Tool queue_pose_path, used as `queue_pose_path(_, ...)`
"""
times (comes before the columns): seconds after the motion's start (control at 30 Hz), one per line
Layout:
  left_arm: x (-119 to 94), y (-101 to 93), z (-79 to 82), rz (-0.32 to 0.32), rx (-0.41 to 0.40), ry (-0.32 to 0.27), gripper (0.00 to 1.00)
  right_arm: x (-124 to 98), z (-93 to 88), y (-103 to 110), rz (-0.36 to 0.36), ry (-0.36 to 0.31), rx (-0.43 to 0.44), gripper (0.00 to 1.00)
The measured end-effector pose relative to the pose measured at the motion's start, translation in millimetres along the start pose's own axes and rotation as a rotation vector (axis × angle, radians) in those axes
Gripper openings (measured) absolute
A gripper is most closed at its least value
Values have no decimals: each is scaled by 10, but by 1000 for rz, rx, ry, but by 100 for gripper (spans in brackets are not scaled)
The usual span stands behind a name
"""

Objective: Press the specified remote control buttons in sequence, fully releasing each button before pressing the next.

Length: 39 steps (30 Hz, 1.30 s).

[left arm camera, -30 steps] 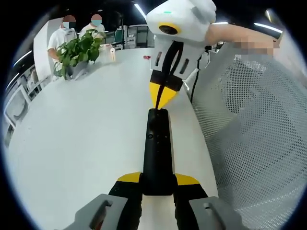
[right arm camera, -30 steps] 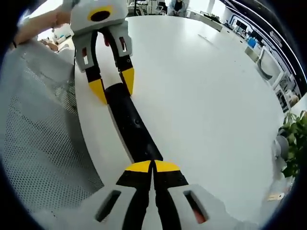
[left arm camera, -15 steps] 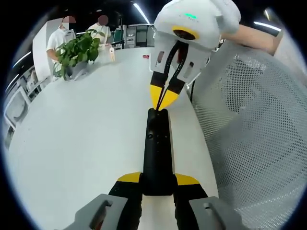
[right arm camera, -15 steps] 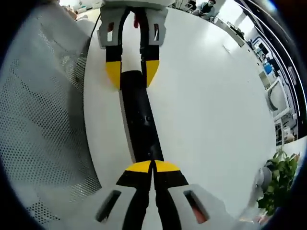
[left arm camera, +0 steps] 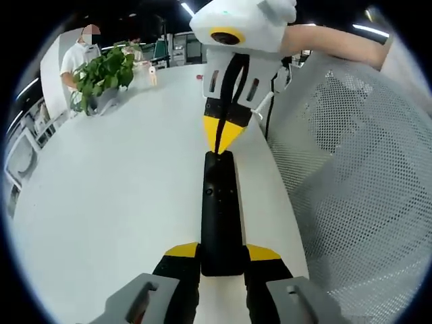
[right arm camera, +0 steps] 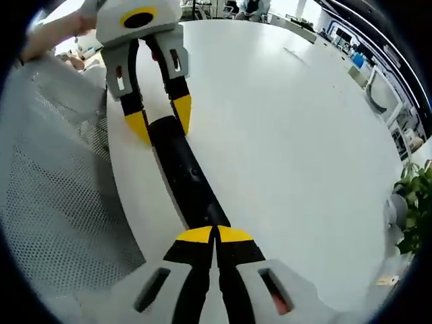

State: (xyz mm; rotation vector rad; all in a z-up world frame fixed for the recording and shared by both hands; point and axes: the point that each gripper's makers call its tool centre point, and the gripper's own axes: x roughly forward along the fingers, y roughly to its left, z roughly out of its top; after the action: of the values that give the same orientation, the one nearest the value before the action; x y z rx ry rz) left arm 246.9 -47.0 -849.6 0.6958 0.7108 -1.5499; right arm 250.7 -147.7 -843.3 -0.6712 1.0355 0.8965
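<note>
Remote control (left arm camera: 221, 209): slim black bar lying flat on the white table (left arm camera: 101, 202), near the table's edge beside a grey mesh chair back (left arm camera: 364, 175); in the left gripper view its near end sits between the jaws and its length runs straight ahead from them.
Long axis: in line with the left gripper's own jaws; its far end points at the right gripper, whose tips meet it there. In the right gripper view the remote (right arm camera: 182, 175) runs away from that view's jaw tips, bending slightly leftward toward the left gripper (right arm camera: 160, 113).
Left gripper (left arm camera: 221, 255): yellow-tipped jaws clamped on the two long sides of the remote's near end, steadying it against the table.
Right gripper (right arm camera: 214, 236): jaws pressed together with nothing between them, forming one blunt point; that point sits at the remote's end, and whether it bears down on a button I cannot tell. In the left gripper view it (left arm camera: 221, 131) comes down from ahead.
Handling, as a judgement: stiff, light, smooth plastic shell that would likely skate on the table under an off-centre press.
Best hold: by the long edges at the button-free end, as now, leaving the keypad face open.
Background: potted plant (left arm camera: 101, 74) far ahead and left of the left jaws, well apart from the work.
</note>
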Motion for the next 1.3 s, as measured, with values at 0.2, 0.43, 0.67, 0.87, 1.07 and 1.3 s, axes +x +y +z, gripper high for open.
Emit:
queue_pose_path(0.2, 5, -1, 1, 0, 4, -2, 25, 5, 4, 10, -19, 23, -53, 0)
queue_pose_path(0.43, 6, -1, 4, 3, 13, -3, 25, 1, 7, -3, -23, 16, -11, 0)
queue_pose_path(0.67, 4, -14, 6, -2, 36, -8, 26, 21, 57, -41, -23, -19, 113, 0)
queue_pose_path(0.87, 2, -11, 3, -4, 29, -13, 26, 82, 180, -3, -26, -48, 37, 0)
queue_pose_path(1.07, 1, -13, 6, -2, 26, -16, 26, 116, 280, 84, 13, -82, 14, 1)
queue_pose_path(1.3, 3, -13, 5, -2, 33, -14, 26, 126, 338, 152, 33, -108, 1, 7)
